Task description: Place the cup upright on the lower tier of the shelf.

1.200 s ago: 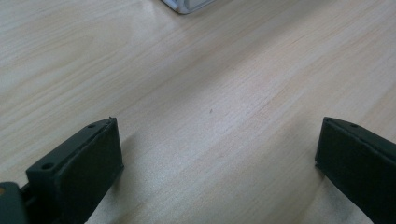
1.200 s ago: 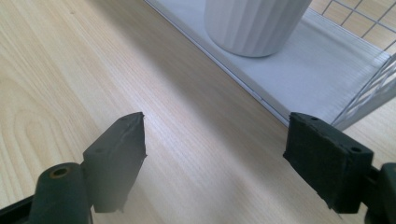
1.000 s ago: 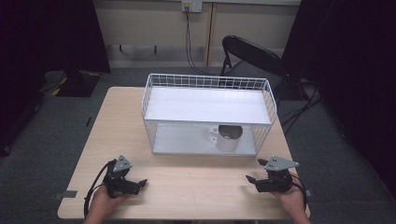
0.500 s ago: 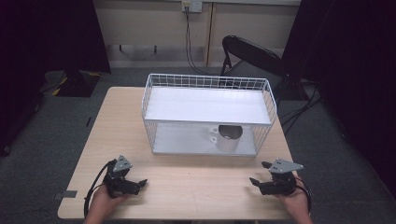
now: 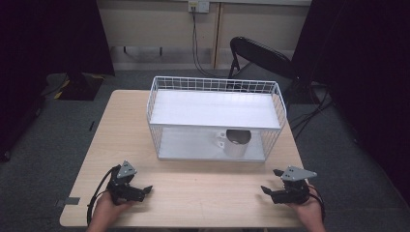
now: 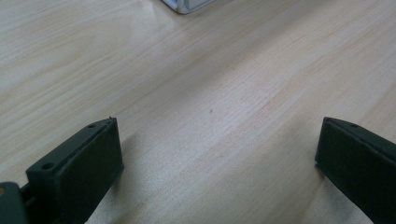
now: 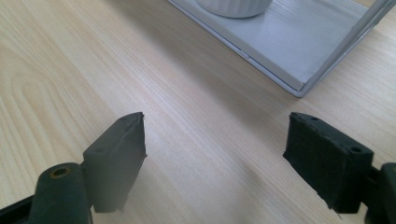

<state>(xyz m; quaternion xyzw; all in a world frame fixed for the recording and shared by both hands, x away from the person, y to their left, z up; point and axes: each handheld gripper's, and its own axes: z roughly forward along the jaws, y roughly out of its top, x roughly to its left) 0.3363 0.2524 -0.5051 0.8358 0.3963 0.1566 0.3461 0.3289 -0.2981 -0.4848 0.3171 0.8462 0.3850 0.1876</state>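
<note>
A white wire rack (image 5: 215,113) with two shelves stands on the middle of the wooden table (image 5: 116,130). On its lower shelf sits a white mug (image 5: 235,142), whose ribbed base (image 7: 233,7) shows at the top of the right gripper view. My left gripper (image 5: 145,189) rests near the front left of the table, open, with bare wood between its jaws (image 6: 215,154). My right gripper (image 5: 268,181) rests at the front right, also open, holding nothing (image 7: 215,149). Both lie well in front of the rack.
A black folding chair (image 5: 261,58) stands behind the table at the back right. Cables hang from a wall socket (image 5: 198,6). Dark curtains flank both sides. A corner of the rack's base (image 6: 187,5) shows at the top of the left gripper view.
My right gripper has drifted slightly toward the table's front edge. The left gripper has stayed where it was.
</note>
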